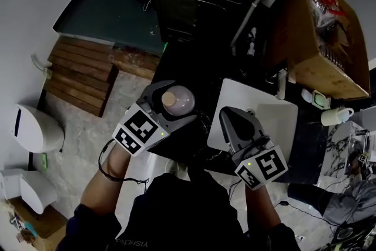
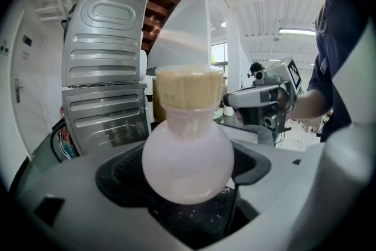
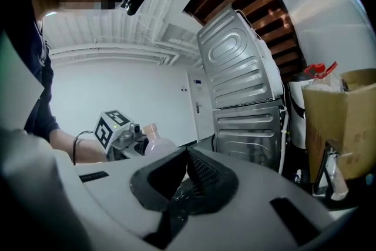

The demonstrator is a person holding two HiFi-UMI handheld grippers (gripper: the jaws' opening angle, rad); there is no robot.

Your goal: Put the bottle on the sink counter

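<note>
A round corked bottle (image 2: 188, 164) is pinched by the left gripper (image 1: 175, 103), left of the sink (image 1: 282, 120); its curved belly may be squeezed out. The right gripper (image 3: 187, 168) is pressed together.

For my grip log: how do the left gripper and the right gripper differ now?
The left gripper is shut on the bottle; the right gripper is shut on nothing. The left gripper shows over the dark counter, the right gripper over the white sink. Both carry marker cubes.

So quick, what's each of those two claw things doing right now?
Left gripper: shut on the pale pink bottle.
Right gripper: shut, holding nothing.
</note>
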